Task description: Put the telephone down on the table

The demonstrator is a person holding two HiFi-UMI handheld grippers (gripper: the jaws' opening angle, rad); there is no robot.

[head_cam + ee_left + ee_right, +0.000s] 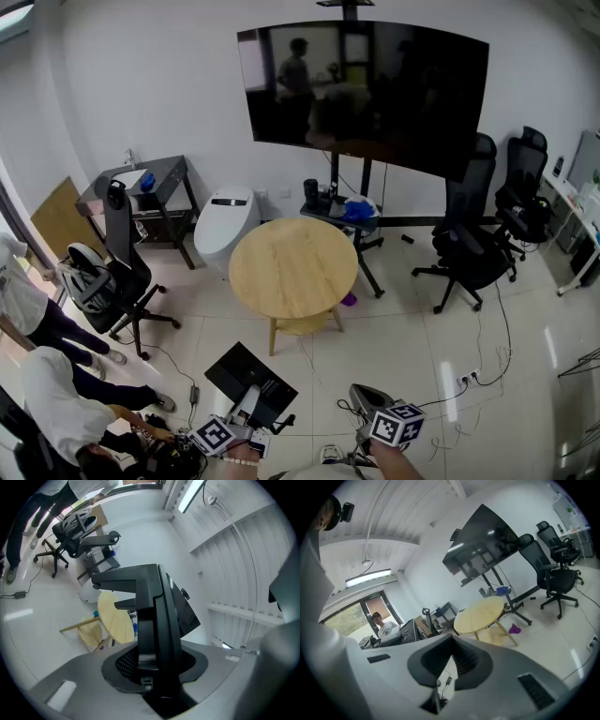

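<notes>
While the round wooden table (292,267) stands in the middle of the room, the black telephone (248,375) is held well apart from it — low over the tiled floor (412,337), near the lower edge of the head view. It is clamped between the jaws of the left gripper (246,414), which are set narrow on its body. The right gripper (366,398) is carried near it — its jaws are brought together at the tips, with nothing between them.
</notes>
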